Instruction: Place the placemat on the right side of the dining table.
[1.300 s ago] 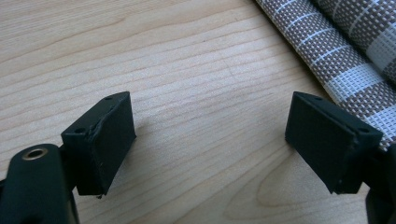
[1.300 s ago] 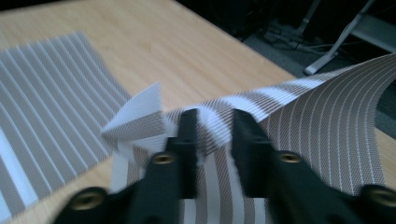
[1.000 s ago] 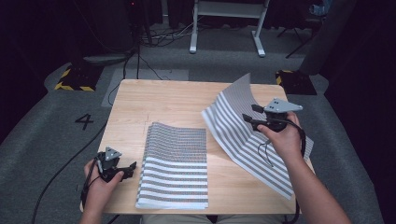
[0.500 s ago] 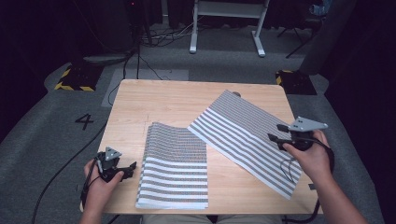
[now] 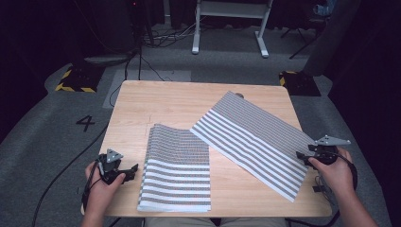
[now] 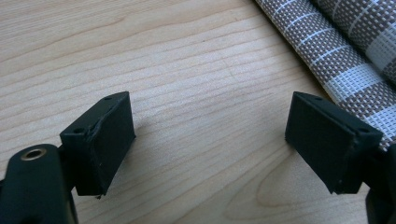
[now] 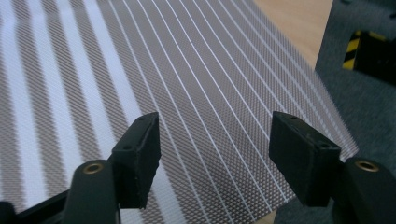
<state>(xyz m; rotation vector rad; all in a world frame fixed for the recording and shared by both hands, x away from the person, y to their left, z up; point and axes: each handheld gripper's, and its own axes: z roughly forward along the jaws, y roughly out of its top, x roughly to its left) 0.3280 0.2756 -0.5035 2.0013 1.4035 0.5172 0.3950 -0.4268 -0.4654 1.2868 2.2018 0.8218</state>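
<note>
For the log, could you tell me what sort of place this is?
Probably a lab or recording studio: a lone wooden table on grey carpet, hazard-striped floor blocks, trailing cables and dark surroundings.

On the table (image 5: pixel 170 101), one mat (image 5: pixel 176 170) lies at six o'clock. A second mat (image 5: pixel 255 139) lies at three o'clock, its near corner overhanging the table's edge.

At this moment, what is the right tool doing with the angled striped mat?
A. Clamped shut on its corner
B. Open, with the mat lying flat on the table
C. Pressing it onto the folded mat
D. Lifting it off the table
B: the right tool has its jaws spread with nothing between them, and the angled striped mat lies flat on the table.
</note>
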